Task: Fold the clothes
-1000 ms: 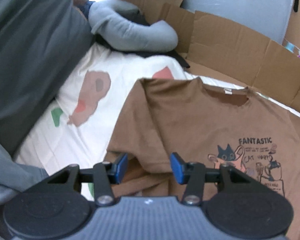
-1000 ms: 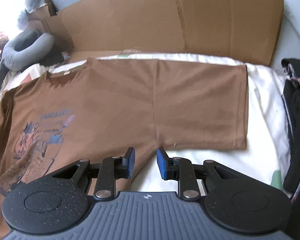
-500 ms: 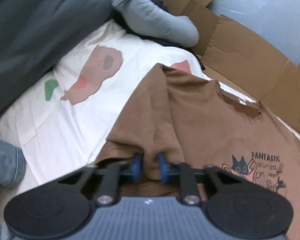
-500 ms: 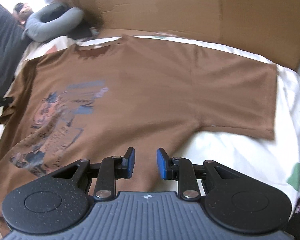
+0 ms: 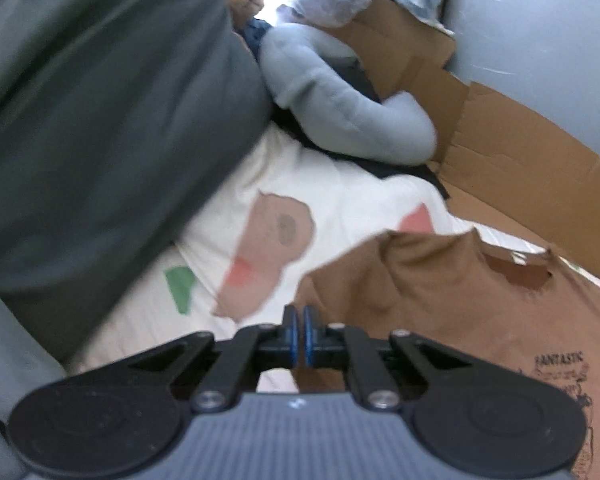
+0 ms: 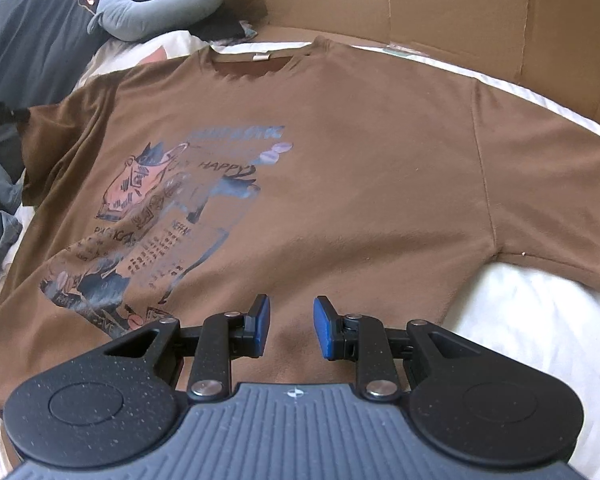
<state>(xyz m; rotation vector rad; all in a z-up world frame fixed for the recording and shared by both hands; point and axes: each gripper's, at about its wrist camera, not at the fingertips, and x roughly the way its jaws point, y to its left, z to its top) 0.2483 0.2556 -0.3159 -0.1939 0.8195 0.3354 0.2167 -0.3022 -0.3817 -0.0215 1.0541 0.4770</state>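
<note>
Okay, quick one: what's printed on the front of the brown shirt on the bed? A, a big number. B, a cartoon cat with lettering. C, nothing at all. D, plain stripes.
B: the shirt carries a cartoon cat graphic with lettering, also seen at the edge of the left wrist view.
</note>
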